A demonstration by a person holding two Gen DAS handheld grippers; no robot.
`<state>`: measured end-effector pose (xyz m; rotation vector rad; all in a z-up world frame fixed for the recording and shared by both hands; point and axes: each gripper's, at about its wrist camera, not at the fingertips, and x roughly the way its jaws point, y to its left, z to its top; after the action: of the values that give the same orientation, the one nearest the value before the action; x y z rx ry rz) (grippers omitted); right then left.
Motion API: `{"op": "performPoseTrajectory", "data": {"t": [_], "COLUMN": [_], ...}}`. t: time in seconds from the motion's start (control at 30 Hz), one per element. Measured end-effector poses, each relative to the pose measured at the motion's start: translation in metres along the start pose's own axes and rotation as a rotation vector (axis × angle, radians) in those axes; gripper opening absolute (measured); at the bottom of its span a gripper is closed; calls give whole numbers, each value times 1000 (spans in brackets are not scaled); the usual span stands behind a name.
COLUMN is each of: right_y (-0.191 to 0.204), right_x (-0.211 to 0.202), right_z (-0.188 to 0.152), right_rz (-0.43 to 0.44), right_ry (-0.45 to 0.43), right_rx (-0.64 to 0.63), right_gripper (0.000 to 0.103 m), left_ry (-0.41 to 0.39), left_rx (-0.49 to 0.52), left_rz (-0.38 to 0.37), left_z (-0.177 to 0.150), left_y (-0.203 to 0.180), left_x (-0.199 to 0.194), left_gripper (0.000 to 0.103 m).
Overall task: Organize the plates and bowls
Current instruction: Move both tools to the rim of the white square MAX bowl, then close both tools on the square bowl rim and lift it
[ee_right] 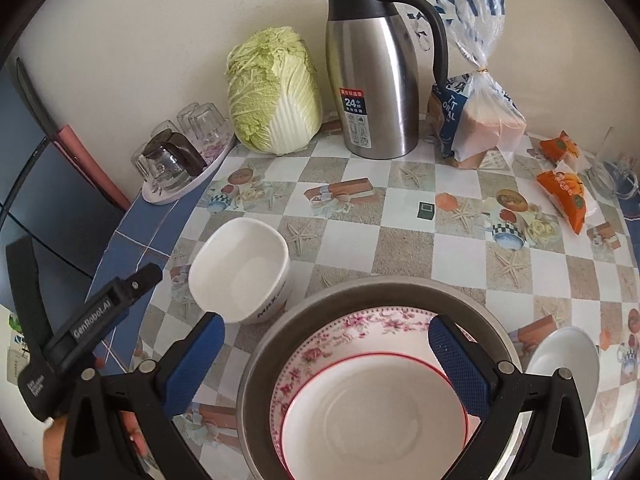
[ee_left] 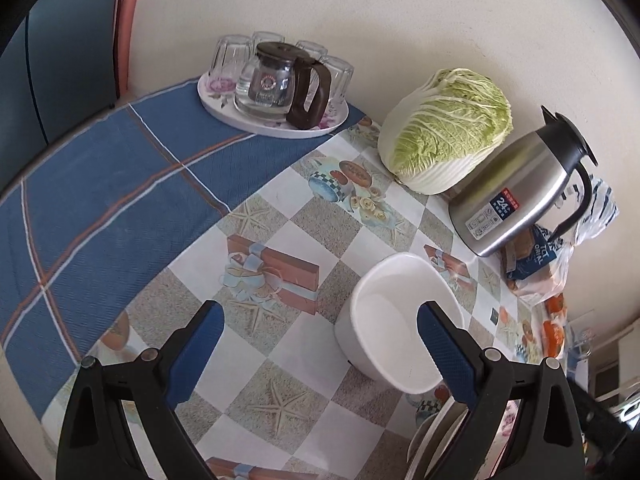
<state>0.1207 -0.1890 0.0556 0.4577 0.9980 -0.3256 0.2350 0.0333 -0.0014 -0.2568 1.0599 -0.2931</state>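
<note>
Both jaws gaping, your left gripper [ee_left: 320, 344] nears the square white bowl [ee_left: 394, 320]: pinch its wall squarely before lifting.

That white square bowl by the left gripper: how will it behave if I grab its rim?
The white square bowl looks like glazed ceramic, so probably stiff, slippery and chippable. It sits upright and empty; a one-sided rim grip may tilt it. The left gripper is open beside it.

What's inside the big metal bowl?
Inside the metal bowl sits a flowery plate, with a red-rimmed white plate on top. Whatever lies beneath them is covered.
</note>
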Motion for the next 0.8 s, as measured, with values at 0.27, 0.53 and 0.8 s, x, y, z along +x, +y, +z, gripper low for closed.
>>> {"op": "performPoseTrajectory", "data": {"t": [0.27, 0.53, 0.8], "right_y": [12, 35, 43], "right_x": [40, 83, 106], "right_z": [29, 28, 24], "right_rz": [-46, -77, -109], "right_ry": [67, 137, 160], "right_rx": [40, 9, -1], "right_gripper": [82, 61, 33], "left_ry": [25, 39, 83], "left_rx": [-55, -43, -33], "left_rz": [-48, -41, -99], "left_z": [4, 2, -1], "left_y": [14, 16, 4], "left_x": [25, 41, 53], "left_gripper": [97, 97, 66]}}
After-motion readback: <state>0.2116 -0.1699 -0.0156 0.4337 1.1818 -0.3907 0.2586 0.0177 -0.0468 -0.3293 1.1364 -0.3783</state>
